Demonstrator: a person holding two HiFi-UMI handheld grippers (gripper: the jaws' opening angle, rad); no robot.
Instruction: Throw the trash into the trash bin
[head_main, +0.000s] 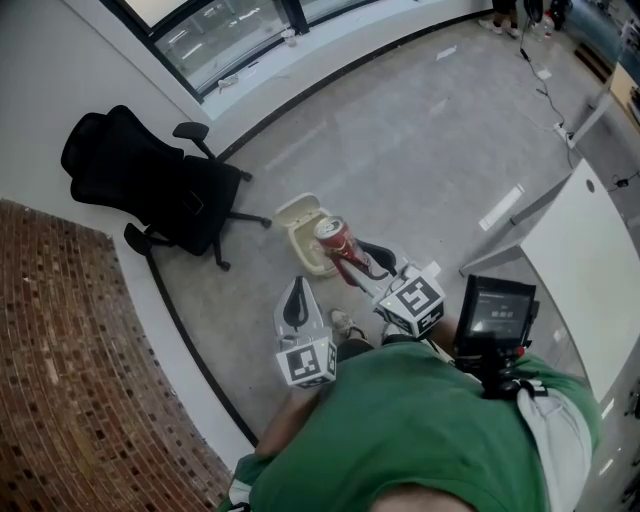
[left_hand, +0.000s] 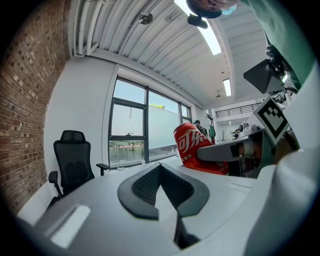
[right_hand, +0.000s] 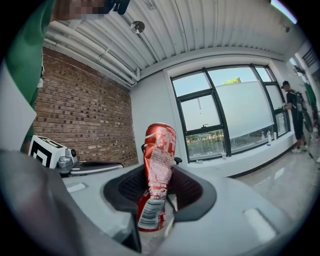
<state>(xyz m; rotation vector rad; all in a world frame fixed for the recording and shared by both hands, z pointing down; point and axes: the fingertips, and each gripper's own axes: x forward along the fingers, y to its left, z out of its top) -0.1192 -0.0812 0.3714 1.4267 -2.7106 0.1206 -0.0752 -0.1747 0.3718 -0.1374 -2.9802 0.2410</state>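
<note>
Bin (head_main: 303, 246) partly hidden behind can (head_main: 334, 238), head cam.

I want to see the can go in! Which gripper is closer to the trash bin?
Right. The right gripper holds the red can at the rim of the trash bin; the left gripper hangs short of it, nearer the person.

The floor (head_main: 420, 130) bears an office chair (head_main: 160, 185) and trash bin (head_main: 300, 222)

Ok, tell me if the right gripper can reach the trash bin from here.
Probably yes: in the head view the right gripper, its fingers closed on the red can, lines up over the open trash bin, with nothing visible between them.
</note>
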